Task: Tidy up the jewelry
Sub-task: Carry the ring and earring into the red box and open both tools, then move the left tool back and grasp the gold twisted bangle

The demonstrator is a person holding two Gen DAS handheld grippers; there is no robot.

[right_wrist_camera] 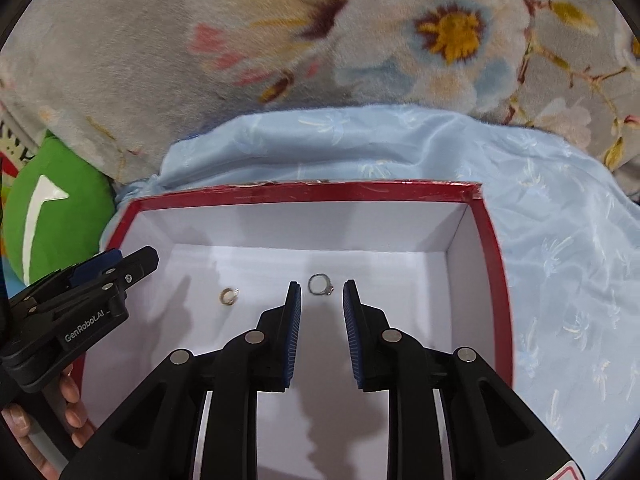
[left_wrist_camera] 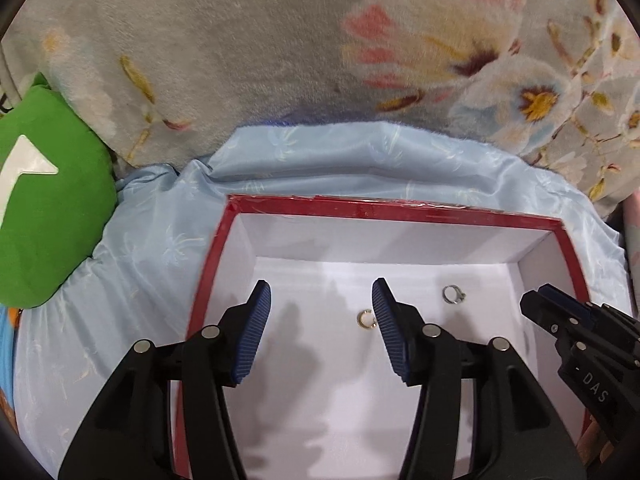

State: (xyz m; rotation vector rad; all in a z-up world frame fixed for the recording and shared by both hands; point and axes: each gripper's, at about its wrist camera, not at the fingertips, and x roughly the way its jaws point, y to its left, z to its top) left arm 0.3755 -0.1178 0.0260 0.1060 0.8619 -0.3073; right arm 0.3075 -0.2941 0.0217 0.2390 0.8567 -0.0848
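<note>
A red-rimmed box [left_wrist_camera: 396, 210] with a white inside lies on pale blue cloth; it also shows in the right wrist view [right_wrist_camera: 304, 191]. Two rings lie on its floor: a gold ring [left_wrist_camera: 366, 319] [right_wrist_camera: 228, 296] and a silver ring with a small stone [left_wrist_camera: 453, 294] [right_wrist_camera: 320, 284]. My left gripper [left_wrist_camera: 321, 300] is open and empty above the box floor, the gold ring just left of its right finger. My right gripper [right_wrist_camera: 321, 300] is open and empty, its tips just short of the silver ring. Each gripper shows at the edge of the other's view [left_wrist_camera: 560, 312] [right_wrist_camera: 120, 264].
A green plush cushion [left_wrist_camera: 48, 200] [right_wrist_camera: 60, 216] lies left of the box. A grey floral blanket [left_wrist_camera: 280, 48] [right_wrist_camera: 280, 40] rises behind. The pale blue cloth [right_wrist_camera: 560, 240] spreads to the right of the box. A hand [right_wrist_camera: 68, 404] holds the left gripper.
</note>
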